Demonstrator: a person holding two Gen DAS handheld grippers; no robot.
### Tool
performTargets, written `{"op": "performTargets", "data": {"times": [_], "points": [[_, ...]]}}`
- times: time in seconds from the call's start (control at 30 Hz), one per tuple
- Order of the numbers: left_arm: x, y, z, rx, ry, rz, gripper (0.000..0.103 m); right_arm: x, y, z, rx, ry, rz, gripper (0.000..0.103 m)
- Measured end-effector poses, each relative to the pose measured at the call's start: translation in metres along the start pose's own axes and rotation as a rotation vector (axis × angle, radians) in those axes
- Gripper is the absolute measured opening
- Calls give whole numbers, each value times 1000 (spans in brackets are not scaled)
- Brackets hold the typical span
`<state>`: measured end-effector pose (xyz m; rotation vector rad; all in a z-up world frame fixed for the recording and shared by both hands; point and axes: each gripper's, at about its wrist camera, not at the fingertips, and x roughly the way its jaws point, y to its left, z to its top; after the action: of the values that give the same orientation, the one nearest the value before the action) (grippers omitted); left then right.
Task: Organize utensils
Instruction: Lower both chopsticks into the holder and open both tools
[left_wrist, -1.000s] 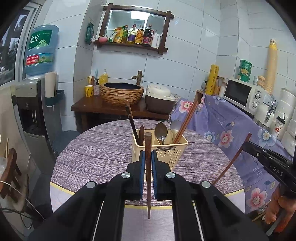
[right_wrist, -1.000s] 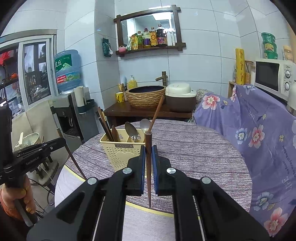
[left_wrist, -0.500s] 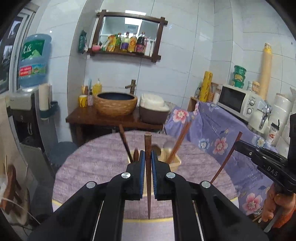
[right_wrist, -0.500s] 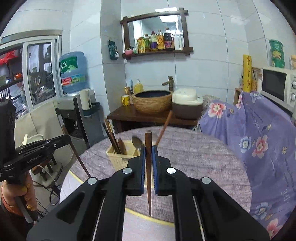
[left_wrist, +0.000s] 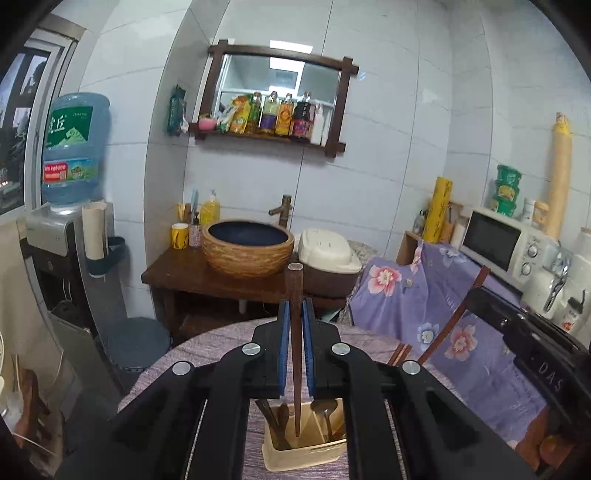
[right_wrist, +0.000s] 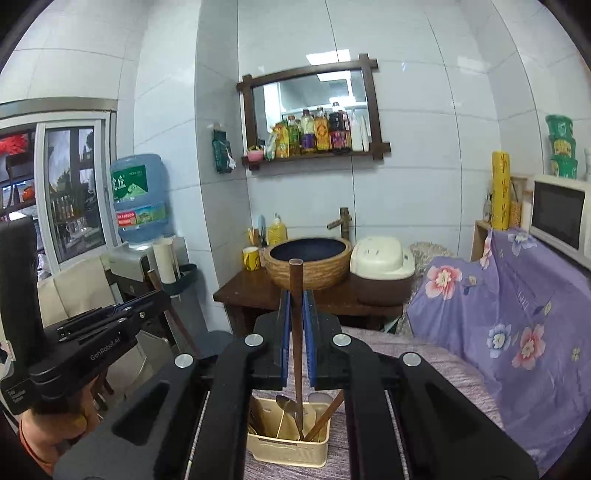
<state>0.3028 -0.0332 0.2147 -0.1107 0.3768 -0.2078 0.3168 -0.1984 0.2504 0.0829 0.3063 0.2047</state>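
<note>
White-tiled kitchen corner; round tabletop (left_wrist: 207, 354) under a purple woven cloth. Since a second ago both of my hand-held grippers have risen and moved in over the cream utensil holder (left_wrist: 303, 456), which sat ahead of them before and now lies below the fingers. Left hand-held gripper (left_wrist: 295, 347): blue pads closed on one dark wooden chopstick (left_wrist: 294, 295), upright, its lower tip over the holder's mouth. Right hand-held gripper (right_wrist: 296, 336): closed likewise on a second chopstick (right_wrist: 296, 288), tip down among the contents. Count: two chopsticks held, one holder. Inside the holder, one metal spoon (right_wrist: 286, 404) is clear; the rest I cannot count.
</note>
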Motion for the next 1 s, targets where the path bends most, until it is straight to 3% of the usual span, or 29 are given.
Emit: {"op": "performTargets", "data": {"times": [0.2,0.37,0.7,0.77,0.8,0.87,0.93,1.0], "points": [[37,6,-48,-11,101,4,8,47,-7,-51,20,106,-13,8],[57,11,-70,-15,163,16,8,68,-13,-78,32,165,-18,8],[56,16,-77,-20,163,8,9,62,-24,-84,50,120,-20,9],[47,15,-78,-9,147,8,9,55,-25,-85,50,109,-25,16],[43,14,-78,-5,138,7,11,50,-26,-87,49,99,-28,19],[28,13,-80,4,105,8,24,37,-27,-90,48,74,-40,38],[11,12,-84,19,58,33,53,23,-28,-95,39,54,-52,44],[-7,12,-92,34,18,52,61,6,-28,-104,25,37,-66,51]]}}
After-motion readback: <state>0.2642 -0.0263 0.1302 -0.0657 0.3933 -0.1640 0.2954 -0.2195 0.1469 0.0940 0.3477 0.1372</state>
